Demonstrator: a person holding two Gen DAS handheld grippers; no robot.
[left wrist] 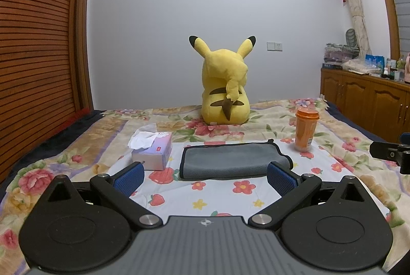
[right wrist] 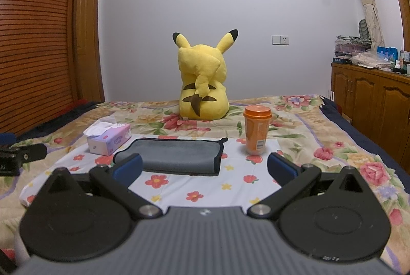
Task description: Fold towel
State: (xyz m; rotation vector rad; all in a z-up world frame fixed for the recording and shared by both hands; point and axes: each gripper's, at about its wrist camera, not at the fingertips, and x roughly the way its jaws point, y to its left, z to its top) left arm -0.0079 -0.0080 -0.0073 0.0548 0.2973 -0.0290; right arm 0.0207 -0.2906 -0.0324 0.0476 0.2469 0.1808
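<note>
A grey towel (left wrist: 230, 159) with black edging lies folded flat on the white flowered cloth on the bed; it also shows in the right wrist view (right wrist: 176, 155). My left gripper (left wrist: 205, 176) is open and empty, its blue pads just short of the towel's near edge. My right gripper (right wrist: 205, 168) is open and empty, held just before the towel's near right corner. Part of the right gripper (left wrist: 392, 153) shows at the right edge of the left wrist view, and part of the left gripper (right wrist: 20, 157) shows at the left edge of the right wrist view.
A tissue box (left wrist: 152, 152) stands left of the towel, also in the right wrist view (right wrist: 109, 141). An orange cup (left wrist: 305, 129) stands to the towel's right (right wrist: 256, 130). A yellow plush toy (left wrist: 225, 85) sits behind. A wooden cabinet (right wrist: 371, 95) lines the right wall.
</note>
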